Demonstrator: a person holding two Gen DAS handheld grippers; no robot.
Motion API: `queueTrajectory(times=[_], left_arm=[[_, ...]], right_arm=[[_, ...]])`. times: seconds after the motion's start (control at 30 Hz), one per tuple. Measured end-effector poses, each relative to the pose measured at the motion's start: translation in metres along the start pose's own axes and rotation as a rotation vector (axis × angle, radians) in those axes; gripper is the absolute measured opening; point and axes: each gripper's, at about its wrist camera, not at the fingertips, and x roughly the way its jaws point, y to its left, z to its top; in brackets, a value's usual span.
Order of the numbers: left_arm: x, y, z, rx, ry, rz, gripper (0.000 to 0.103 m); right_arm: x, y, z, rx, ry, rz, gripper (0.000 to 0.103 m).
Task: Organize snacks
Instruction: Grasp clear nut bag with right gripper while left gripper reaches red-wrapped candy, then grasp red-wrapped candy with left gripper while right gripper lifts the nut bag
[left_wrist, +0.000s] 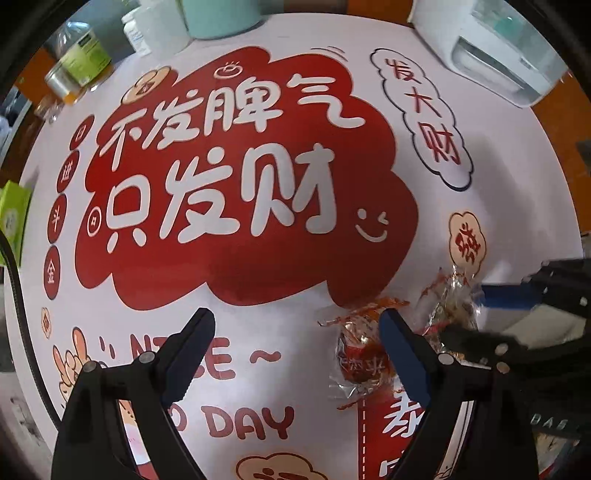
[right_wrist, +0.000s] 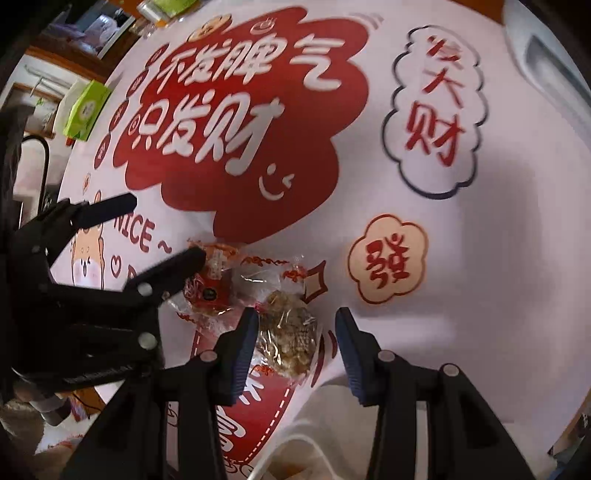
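Two wrapped snacks lie side by side on the printed red-and-white table mat (left_wrist: 229, 177). A red-wrapped snack (left_wrist: 360, 356) lies just left of my left gripper's right finger; it also shows in the right wrist view (right_wrist: 212, 286). A clear-wrapped brown nutty snack (right_wrist: 290, 338) lies between my right gripper's fingers, and shows in the left wrist view (left_wrist: 452, 301). My left gripper (left_wrist: 299, 325) is open and empty, the red snack at its right side. My right gripper (right_wrist: 297, 326) is open around the brown snack, low over the mat.
At the mat's far edge stand a teal cup (left_wrist: 221, 16), a white bottle (left_wrist: 155, 29), a green-labelled jar (left_wrist: 83, 55) and a white appliance (left_wrist: 506, 55). A green box (left_wrist: 13, 214) sits at the left edge, also seen in the right wrist view (right_wrist: 86, 110).
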Motion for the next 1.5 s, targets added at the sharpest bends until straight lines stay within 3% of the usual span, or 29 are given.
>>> queueTrajectory(times=[0.1,0.23,0.33,0.5,0.77,0.9,1.2,1.23,1.3,1.4,1.5], left_arm=[[0.002,0.003,0.001,-0.008,0.006,0.008,0.089],[0.001,0.002,0.000,-0.007,0.014,0.004,0.089],[-0.002,-0.004,-0.002,0.004,0.015,-0.008,0.089],[0.005,-0.024,-0.004,0.029,0.026,-0.006,0.089],[0.016,-0.063,-0.019,0.151,0.055,0.036,0.089],[0.010,-0.066,-0.024,0.187,0.058,0.000,0.089],[0.021,-0.076,-0.029,0.320,0.079,0.030,0.089],[0.022,-0.076,-0.028,0.317,0.076,0.020,0.087],[0.025,-0.077,-0.022,0.303,0.083,-0.037,0.065],[0.021,-0.076,-0.023,0.285,0.081,-0.034,0.049],[0.020,-0.058,-0.022,0.239,0.079,-0.025,0.048]], right_arm=[[0.014,0.003,-0.001,-0.010,0.053,0.039,0.044],[0.010,0.005,-0.006,-0.025,0.038,0.034,0.042],[-0.001,-0.010,-0.009,0.039,-0.011,0.001,0.042],[-0.026,-0.035,-0.017,0.164,-0.115,0.029,0.042],[-0.046,-0.051,-0.040,0.211,-0.198,0.032,0.042],[-0.050,-0.049,-0.041,0.211,-0.226,0.036,0.042],[-0.058,-0.047,-0.044,0.217,-0.260,0.032,0.042],[-0.058,-0.047,-0.045,0.215,-0.262,0.027,0.042],[-0.059,-0.044,-0.045,0.203,-0.269,0.012,0.042],[-0.062,-0.039,-0.046,0.193,-0.289,-0.009,0.042],[-0.071,-0.035,-0.050,0.198,-0.330,-0.018,0.042]])
